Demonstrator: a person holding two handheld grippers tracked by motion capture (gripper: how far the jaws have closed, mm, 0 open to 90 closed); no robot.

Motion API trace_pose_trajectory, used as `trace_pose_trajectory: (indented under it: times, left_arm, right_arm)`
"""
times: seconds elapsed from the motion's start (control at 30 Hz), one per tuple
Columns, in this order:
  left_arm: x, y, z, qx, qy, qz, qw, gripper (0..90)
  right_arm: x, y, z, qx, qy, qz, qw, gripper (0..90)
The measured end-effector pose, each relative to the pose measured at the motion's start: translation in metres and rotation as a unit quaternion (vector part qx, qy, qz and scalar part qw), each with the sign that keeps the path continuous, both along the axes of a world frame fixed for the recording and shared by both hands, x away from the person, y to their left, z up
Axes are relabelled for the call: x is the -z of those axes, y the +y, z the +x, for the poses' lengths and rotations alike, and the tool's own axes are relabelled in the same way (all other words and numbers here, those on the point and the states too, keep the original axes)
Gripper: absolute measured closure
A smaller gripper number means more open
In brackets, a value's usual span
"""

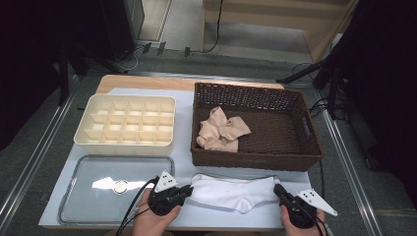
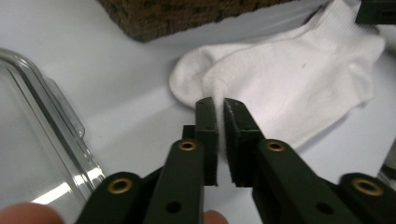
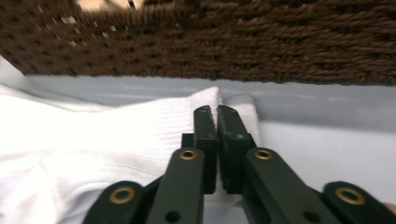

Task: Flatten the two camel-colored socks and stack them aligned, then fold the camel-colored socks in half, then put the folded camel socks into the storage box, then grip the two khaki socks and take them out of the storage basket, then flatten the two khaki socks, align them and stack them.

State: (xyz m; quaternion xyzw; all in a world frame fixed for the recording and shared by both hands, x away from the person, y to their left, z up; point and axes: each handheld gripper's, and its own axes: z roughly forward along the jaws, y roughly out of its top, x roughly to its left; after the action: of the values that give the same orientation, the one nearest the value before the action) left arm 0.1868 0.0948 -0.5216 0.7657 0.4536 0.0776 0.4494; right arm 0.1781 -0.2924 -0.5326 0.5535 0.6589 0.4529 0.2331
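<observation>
**Two tools pinched on one white sock**

High view. Left tool point(image 1: 184, 191): black, held in the person's left hand point(image 1: 150, 219) at the near edge of the counter point(image 1: 183, 128), its tip on the left end of the white sock point(image 1: 231, 191). Right tool point(image 1: 278, 189): held in the right hand point(image 1: 300, 223), its tip on the sock's right end. The sock lies flat on the counter between them, just in front of the brown woven basket point(image 1: 255, 157). In the basket, a heap of beige socks point(image 1: 221, 130). To the left, a cream divided tray point(image 1: 125, 123); in front of it, a clear lid point(image 1: 115, 189).

Left gripper view. Left tool point(image 2: 219, 103): jaws narrow, clamped on a pulled-up fold of the white sock point(image 2: 289, 84). The clear lid's edge point(image 2: 51, 121) lies at the left, a basket corner point(image 2: 177, 14) at the top.

Right gripper view. Right tool point(image 3: 217, 112): jaws almost together, gripping the ribbed edge of the white sock point(image 3: 116, 135). The basket's wall point(image 3: 233, 42) stands close behind.
</observation>
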Motion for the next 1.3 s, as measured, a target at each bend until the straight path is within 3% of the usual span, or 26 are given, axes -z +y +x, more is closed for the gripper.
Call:
trace_pose_trajectory:
  times: [0.2,0.33,0.43,0.47,0.53,0.6,0.7,0.77,0.87,0.93,1.13,1.23,1.3]
  left_arm:
    - [-0.014,-0.001,0.003,0.009,-0.019,-0.023,0.9995,89.0]
    - [-0.010,-0.006,0.014,0.007,-0.013,-0.013,0.9998,88.8]
    - [-0.003,-0.009,0.021,0.000,-0.008,-0.001,1.0000,88.5]
    - [-0.001,-0.009,0.023,-0.002,-0.009,0.005,0.9999,88.4]
    - [0.001,-0.009,0.024,-0.006,-0.008,0.013,0.9999,86.4]
    - [-0.001,-0.009,0.023,-0.016,-0.020,0.015,0.9996,80.1]
    - [-0.008,-0.010,0.019,-0.023,-0.035,0.002,0.9991,76.3]
    - [-0.013,-0.014,0.015,-0.021,-0.046,-0.002,0.9987,74.5]
    - [-0.017,-0.021,0.010,-0.013,-0.051,-0.010,0.9985,73.1]
    - [-0.015,-0.028,0.009,-0.002,-0.050,-0.013,0.9987,72.8]
    - [-0.007,-0.053,0.003,0.034,-0.041,-0.016,0.9985,72.6]
    - [-0.005,-0.064,0.002,0.044,-0.040,-0.016,0.9981,72.4]
    - [-0.003,-0.071,0.002,0.054,-0.036,-0.019,0.9977,72.1]
  right_arm:
    - [-0.015,-0.008,-0.006,0.005,-0.010,0.020,0.9997,90.0]
    - [-0.018,-0.014,-0.002,0.014,-0.018,0.027,0.9994,89.9]
    - [-0.007,-0.014,0.006,0.007,-0.004,0.004,1.0000,82.2]
    - [-0.004,-0.014,0.006,0.009,-0.007,0.001,0.9999,79.5]
    - [-0.005,-0.016,0.003,0.012,-0.019,0.020,0.9996,74.1]
    - [-0.013,-0.015,-0.003,0.018,-0.040,0.028,0.9987,75.3]
    - [-0.020,-0.001,-0.012,-0.005,-0.051,0.037,0.9980,78.7]
    - [-0.017,0.017,-0.015,-0.032,-0.040,0.042,0.9978,80.4]
    - [-0.009,0.045,-0.014,-0.077,-0.020,0.034,0.9962,81.4]
    - [-0.003,0.059,-0.013,-0.094,-0.004,0.030,0.9951,82.3]
    - [0.011,0.073,-0.013,-0.116,0.006,-0.021,0.9930,82.6]
    - [0.016,0.073,-0.015,-0.113,-0.002,0.005,0.9936,76.3]
    - [0.018,0.074,-0.014,-0.101,0.004,0.040,0.9940,67.2]
